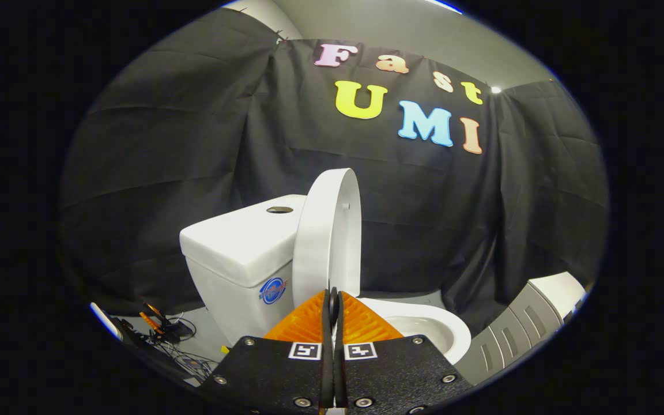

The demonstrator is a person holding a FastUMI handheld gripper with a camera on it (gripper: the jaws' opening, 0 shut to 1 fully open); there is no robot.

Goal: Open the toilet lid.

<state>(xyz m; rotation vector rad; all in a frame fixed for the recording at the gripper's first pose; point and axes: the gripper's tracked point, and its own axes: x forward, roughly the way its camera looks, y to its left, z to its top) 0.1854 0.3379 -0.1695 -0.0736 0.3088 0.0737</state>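
A white toilet stands ahead of me, seen from its side. Its lid [327, 233] is raised upright and leans back against the white tank [240, 248]. The open bowl [430, 331] lies just beyond my fingers to the right. My gripper [332, 294] sits in front of the lid's lower edge, its two fingers pressed together with nothing between them. The fingertips overlap the lid's base in the view; I cannot tell whether they touch it.
A flush button [279, 210] sits on the tank top. Cables and small devices [165, 331] lie on the floor left of the toilet. A grey and white unit [531, 323] stands to the right of the bowl. Black cloth walls the booth behind.
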